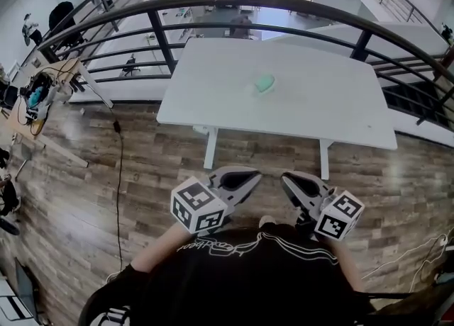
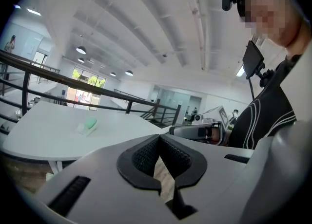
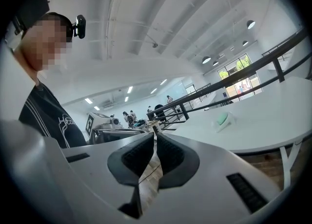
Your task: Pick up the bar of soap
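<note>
Now, bar of soap (image 1: 264,83): sitting pale green toward the far middle of the white table (image 1: 319,115), apparently resting on a small white dish; nothing touching it.
Left gripper (image 1: 245,176): hanging near the person's chest, over the wooden floor (image 1: 142,169), jaws pressing together on nothing.
Right gripper (image 1: 292,181): hanging just beside the left one, jaws likewise meeting, gripping nothing.
Direction to soap: lying far and straight ahead of both grippers, beyond the table's near edge, well apart from either.
Nearer hand: judging roughly even, soap falling between the two lines of reach.
Long axis: seeming to be running left to right, though showing too small for certainty.
Coming move: probably calling for reaching far across and spreading one pair of jaws first.
</note>
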Action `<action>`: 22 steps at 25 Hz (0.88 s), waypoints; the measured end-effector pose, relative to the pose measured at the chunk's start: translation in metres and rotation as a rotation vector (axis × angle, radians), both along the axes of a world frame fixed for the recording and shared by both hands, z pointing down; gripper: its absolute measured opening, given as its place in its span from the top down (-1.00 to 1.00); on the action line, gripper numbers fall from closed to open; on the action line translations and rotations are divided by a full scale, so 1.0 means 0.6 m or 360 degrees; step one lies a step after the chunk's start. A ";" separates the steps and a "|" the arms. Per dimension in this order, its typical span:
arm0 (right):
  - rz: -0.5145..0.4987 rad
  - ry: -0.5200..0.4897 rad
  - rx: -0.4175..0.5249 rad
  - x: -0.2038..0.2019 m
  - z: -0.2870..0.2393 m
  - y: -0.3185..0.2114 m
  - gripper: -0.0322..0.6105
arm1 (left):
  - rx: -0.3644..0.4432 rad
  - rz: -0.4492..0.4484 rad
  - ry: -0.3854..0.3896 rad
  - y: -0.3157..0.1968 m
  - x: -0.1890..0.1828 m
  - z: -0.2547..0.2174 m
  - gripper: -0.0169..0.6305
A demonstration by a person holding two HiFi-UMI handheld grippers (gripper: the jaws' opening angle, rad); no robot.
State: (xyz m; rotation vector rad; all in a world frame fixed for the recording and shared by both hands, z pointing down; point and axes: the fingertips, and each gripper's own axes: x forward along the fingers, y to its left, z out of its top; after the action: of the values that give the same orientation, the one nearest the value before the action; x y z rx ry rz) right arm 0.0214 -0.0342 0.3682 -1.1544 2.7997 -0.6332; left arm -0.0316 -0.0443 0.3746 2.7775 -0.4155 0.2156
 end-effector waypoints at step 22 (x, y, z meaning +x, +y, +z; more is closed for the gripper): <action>-0.0067 -0.0080 -0.0064 0.153 0.062 -0.273 0.83 | -0.0105 -0.0093 -0.0054 -0.257 0.147 0.064 0.92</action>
State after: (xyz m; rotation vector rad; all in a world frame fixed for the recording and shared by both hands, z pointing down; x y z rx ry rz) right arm 0.1133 -0.1979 0.4052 -1.0731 2.7885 -0.7145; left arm 0.0566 -0.1986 0.4130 2.6962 -0.4887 0.2585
